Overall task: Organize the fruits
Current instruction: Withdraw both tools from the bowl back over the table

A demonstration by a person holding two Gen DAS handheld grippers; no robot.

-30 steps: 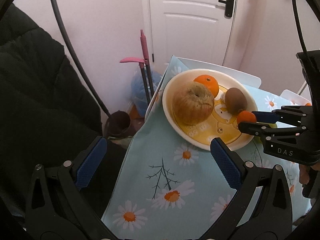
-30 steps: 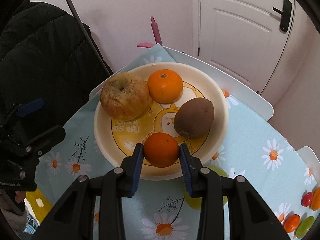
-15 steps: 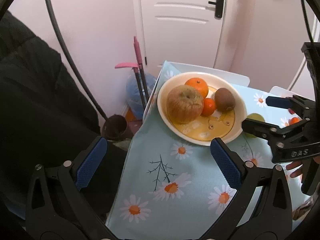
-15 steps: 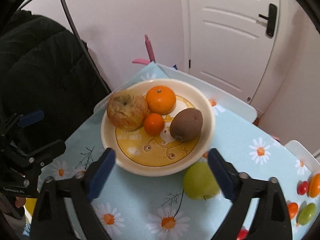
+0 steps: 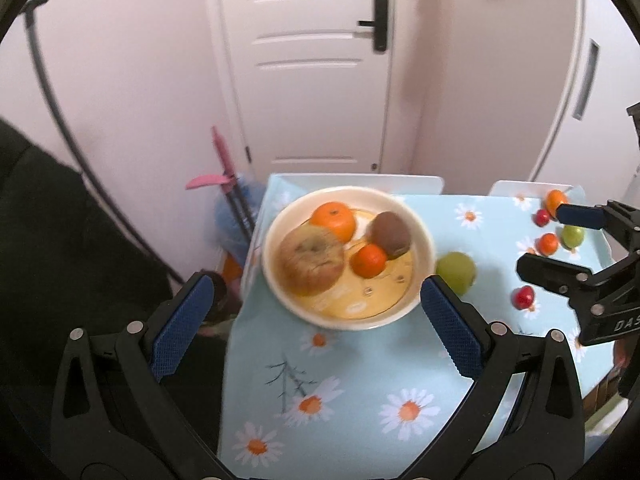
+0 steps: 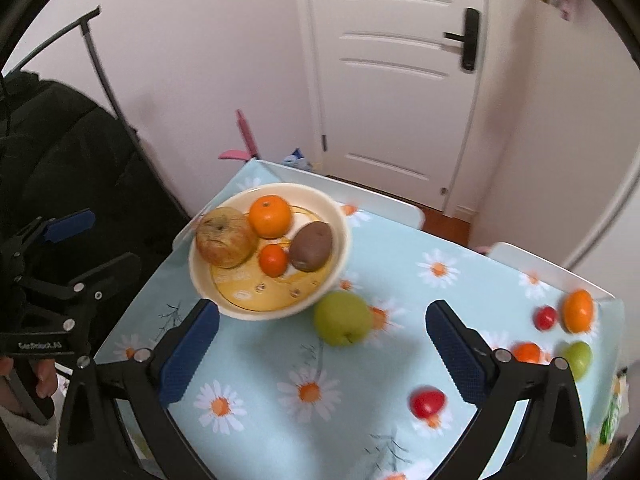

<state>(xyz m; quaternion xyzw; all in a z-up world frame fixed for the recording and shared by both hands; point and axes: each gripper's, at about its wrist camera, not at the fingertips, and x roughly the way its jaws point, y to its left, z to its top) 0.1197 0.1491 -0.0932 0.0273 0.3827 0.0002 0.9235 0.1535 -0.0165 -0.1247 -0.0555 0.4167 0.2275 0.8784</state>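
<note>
Pink walls, white door behind; daisy-print cloth over the table (image 6: 280, 364). Cream bowl (image 6: 340, 252) sits near the far left corner, holding a wrinkled apple (image 6: 226, 242), a large orange (image 6: 270, 216), a small mandarin (image 6: 273, 260) and a kiwi (image 6: 311, 246).

Right gripper (image 6: 322, 350): fingers spread wide, nothing between them. Left gripper (image 5: 314, 324): likewise spread and empty, hovering on the near side of the bowl.

Next candidate, by my reckoning: green apple (image 6: 343, 318), on the cloth just beside the bowl's rim, nearly centred between my right fingers. Looks firm, smooth-skinned, fairly heavy for its size; likely to roll or squirt out if pinched off-centre. I would take it across its widest girth, pads level, moderate squeeze.

Further right: small red fruits (image 6: 428, 402), more mandarins (image 6: 578, 310), a small green fruit (image 6: 578, 358). Light, round, prone to rolling.
</note>
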